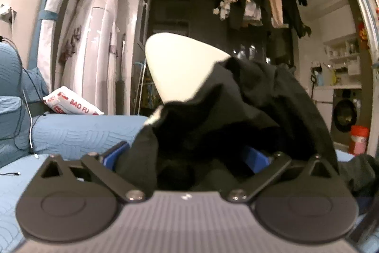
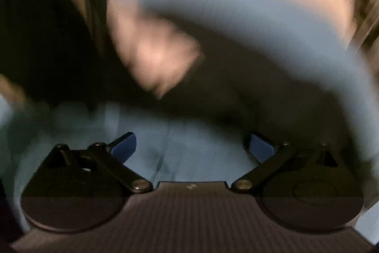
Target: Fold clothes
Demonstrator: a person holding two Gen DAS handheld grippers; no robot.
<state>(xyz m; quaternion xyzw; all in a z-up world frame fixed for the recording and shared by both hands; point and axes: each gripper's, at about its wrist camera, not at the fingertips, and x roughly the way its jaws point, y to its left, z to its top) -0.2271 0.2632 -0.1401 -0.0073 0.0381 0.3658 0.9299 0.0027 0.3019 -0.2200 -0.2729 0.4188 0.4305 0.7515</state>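
In the left wrist view a black garment (image 1: 236,115) is heaped across my left gripper (image 1: 187,155) and hides most of the space between its jaws. The blue pads (image 1: 117,154) stand wide apart, so the gripper is open with cloth bunched between and over the fingers. The right wrist view is badly blurred by motion. My right gripper (image 2: 193,146) is open over the blue bedcover (image 2: 189,158), nothing between its blue pads (image 2: 125,146). Dark cloth (image 2: 225,87) lies beyond it, with a pale blurred shape (image 2: 156,56) above that I cannot identify.
The blue quilted bedcover (image 1: 78,132) stretches left, with cables (image 1: 26,91) and a white printed bag (image 1: 71,103) on it. A white rounded object (image 1: 180,63) rises behind the garment. Clothes hang on a rack (image 1: 260,1) at the back; a washing machine (image 1: 343,110) stands right.
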